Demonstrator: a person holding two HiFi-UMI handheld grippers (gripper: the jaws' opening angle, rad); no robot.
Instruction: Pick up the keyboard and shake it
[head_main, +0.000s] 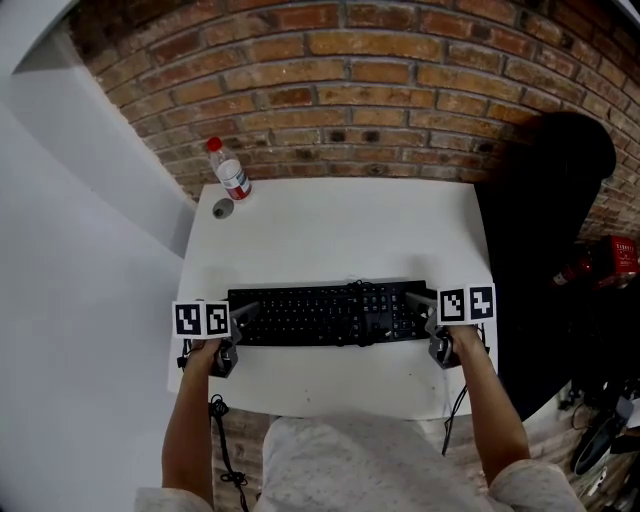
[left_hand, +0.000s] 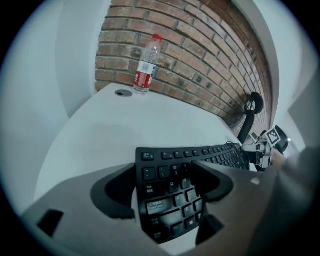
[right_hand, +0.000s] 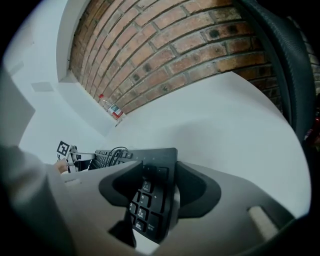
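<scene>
A black keyboard lies flat across the near half of the white table. My left gripper is at its left end. In the left gripper view the jaws straddle that end; a thin pale gap shows at the left jaw, so the gripper reads as open. My right gripper is at the right end. In the right gripper view the number-pad end fills the space between the jaws, and the gripper looks shut on it.
A clear water bottle with a red cap stands at the table's far left corner, a small round cap beside it. A brick wall runs behind. A black chair is at the right. Cables hang off the near edge.
</scene>
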